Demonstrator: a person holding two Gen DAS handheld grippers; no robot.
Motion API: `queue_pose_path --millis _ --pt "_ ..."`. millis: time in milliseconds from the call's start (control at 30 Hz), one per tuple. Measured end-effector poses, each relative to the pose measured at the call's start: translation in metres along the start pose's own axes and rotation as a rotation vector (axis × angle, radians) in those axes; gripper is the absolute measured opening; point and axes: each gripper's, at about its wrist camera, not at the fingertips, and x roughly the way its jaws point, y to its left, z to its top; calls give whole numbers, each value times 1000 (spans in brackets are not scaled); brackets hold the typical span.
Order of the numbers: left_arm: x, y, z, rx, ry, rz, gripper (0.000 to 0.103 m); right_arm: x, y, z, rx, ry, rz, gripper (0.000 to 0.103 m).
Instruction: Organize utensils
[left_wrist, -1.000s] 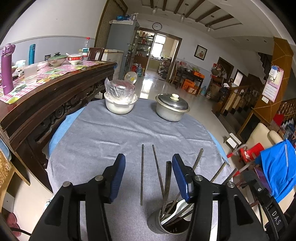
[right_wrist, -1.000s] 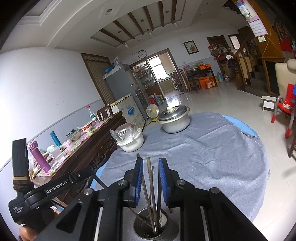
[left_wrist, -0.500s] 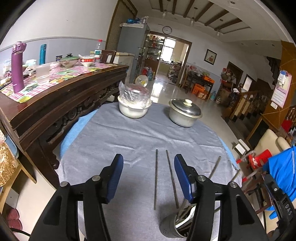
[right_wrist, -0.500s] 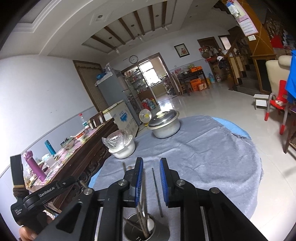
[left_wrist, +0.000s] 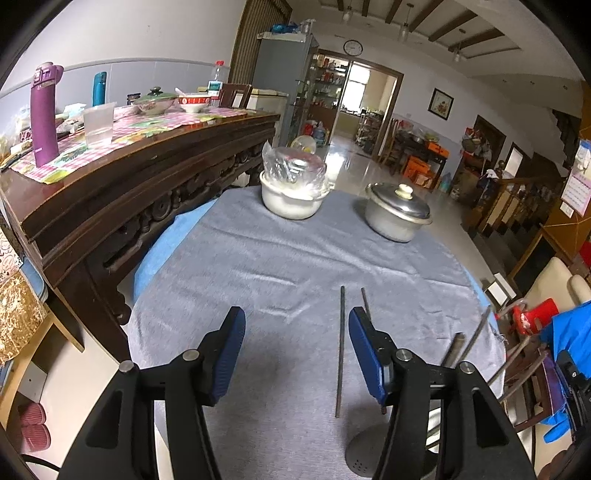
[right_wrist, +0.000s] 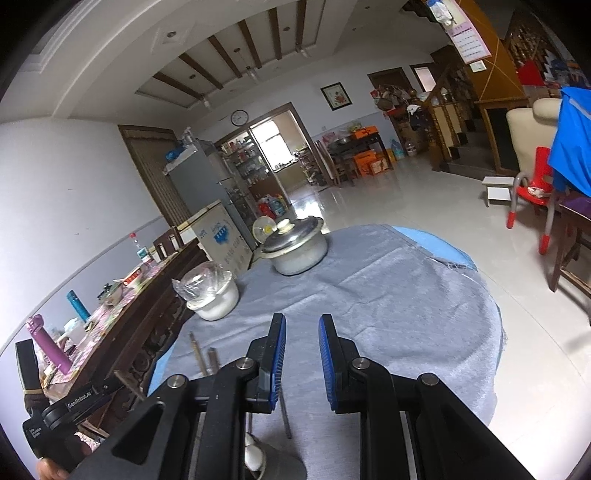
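A bowl (left_wrist: 291, 197) and a lidded pot (left_wrist: 397, 212) stood side by side at the table's (left_wrist: 240, 266) far edge, the bowl to the left. Two chopsticks (left_wrist: 340, 347) lay on the cloth toward the near edge, with a utensil holder (left_wrist: 364, 454) standing just before them. A sideboard (left_wrist: 140, 177) ran along the table's left edge.

A white pot (left_wrist: 291, 201) with crinkled plastic bulging over its rim is sitting at the far edge of the grey cloth (left_wrist: 258, 266), a lidded steel pot (left_wrist: 397, 214) standing near it to the right. A purple bottle (left_wrist: 44, 114) is standing upright on the dark wooden sideboard (left_wrist: 147, 173), and a wall clock (left_wrist: 351, 47) is hanging above the doorway.
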Motion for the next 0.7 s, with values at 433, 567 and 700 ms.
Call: queue_pose_path --millis 433,567,700 --pt "46 17 -7 -16 85 58 59 44 -28 -9 48 108 -36 20" --pt "61 23 -11 -23 120 77 59 62 -38 -16 65 158 -52 20" --pt "77 28 -13 -26 153 93 59 84 -49 -21 76 211 -65 20"
